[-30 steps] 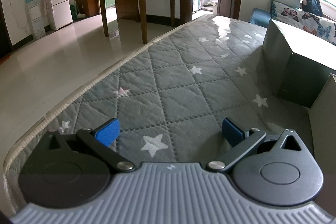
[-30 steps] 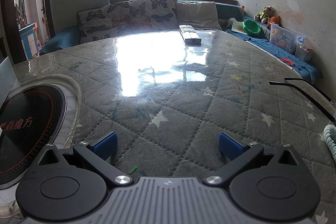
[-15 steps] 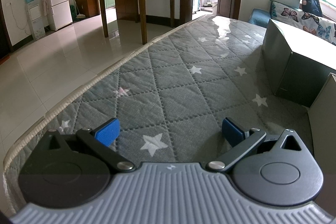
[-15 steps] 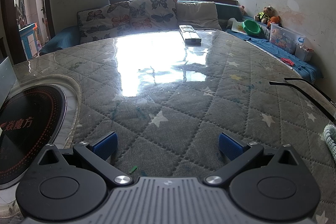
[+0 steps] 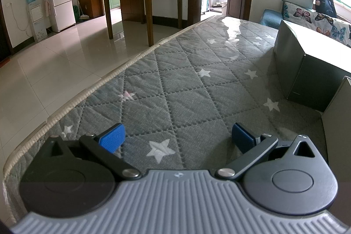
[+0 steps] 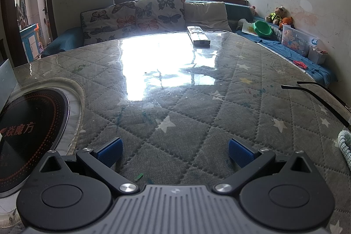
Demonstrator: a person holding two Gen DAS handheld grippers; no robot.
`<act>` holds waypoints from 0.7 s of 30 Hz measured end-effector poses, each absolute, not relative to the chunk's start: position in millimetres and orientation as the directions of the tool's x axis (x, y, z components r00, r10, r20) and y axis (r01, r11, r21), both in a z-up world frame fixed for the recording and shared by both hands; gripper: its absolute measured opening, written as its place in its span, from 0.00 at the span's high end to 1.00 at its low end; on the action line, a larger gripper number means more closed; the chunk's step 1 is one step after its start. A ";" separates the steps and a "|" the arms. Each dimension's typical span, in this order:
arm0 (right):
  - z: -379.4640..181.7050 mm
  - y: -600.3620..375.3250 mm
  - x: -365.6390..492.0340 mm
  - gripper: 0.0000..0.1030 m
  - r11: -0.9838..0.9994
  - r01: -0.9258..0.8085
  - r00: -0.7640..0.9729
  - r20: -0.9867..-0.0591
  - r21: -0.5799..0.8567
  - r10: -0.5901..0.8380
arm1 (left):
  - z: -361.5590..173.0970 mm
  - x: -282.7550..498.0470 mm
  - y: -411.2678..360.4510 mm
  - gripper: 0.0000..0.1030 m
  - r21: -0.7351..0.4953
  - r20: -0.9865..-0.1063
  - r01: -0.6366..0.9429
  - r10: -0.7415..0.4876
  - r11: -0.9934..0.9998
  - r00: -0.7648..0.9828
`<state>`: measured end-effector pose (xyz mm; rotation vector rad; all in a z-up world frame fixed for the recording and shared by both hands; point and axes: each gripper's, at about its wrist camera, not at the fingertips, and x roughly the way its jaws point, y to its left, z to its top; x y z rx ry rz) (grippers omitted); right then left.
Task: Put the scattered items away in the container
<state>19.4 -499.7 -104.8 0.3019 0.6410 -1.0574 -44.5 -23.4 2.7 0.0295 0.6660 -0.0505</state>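
Note:
My left gripper (image 5: 178, 138) hovers open just above the grey quilted star-patterned table cover (image 5: 186, 84), nothing between its blue pads. A dark green cardboard box (image 5: 307, 71) with its flaps up stands to its right. My right gripper (image 6: 175, 151) is also open and holds nothing, low over the same cover. Far ahead of it lies a grey remote control (image 6: 198, 35). A pair of black-framed glasses (image 6: 320, 98) rests at the right, and a pale green braided cord (image 6: 344, 144) shows at the right edge.
A round black induction hob (image 6: 28, 135) is set into the table at the left of the right wrist view. The table's left edge (image 5: 72, 102) drops to a tiled floor. Cushions, a sofa and toy boxes lie beyond the table.

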 end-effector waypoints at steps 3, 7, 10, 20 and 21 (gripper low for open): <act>-104.6 -499.8 19.2 0.00 0.473 0.879 0.333 -0.621 -0.069 -0.710 | 2.8 -44.6 -23.2 0.00 0.011 -0.618 0.056 -0.038 0.998 0.785; -104.6 -499.9 19.1 0.00 0.473 0.879 0.333 -0.621 -0.069 -0.710 | 2.7 -44.7 -23.3 0.00 0.011 -0.618 0.056 -0.038 0.998 0.785; -104.6 -499.6 19.1 0.00 0.473 0.879 0.333 -0.621 -0.068 -0.709 | 2.6 -44.6 -23.3 0.00 0.011 -0.618 0.056 -0.038 0.998 0.785; -104.9 -499.8 19.4 0.00 0.471 0.879 0.330 -0.620 -0.072 -0.712 | 2.3 -47.3 -24.1 0.00 0.010 -0.618 0.056 -0.038 0.998 0.785; -104.8 -499.4 19.4 0.00 0.467 0.881 0.329 -0.620 -0.069 -0.712 | 2.3 -47.4 -24.2 0.00 0.011 -0.618 0.056 -0.038 0.998 0.785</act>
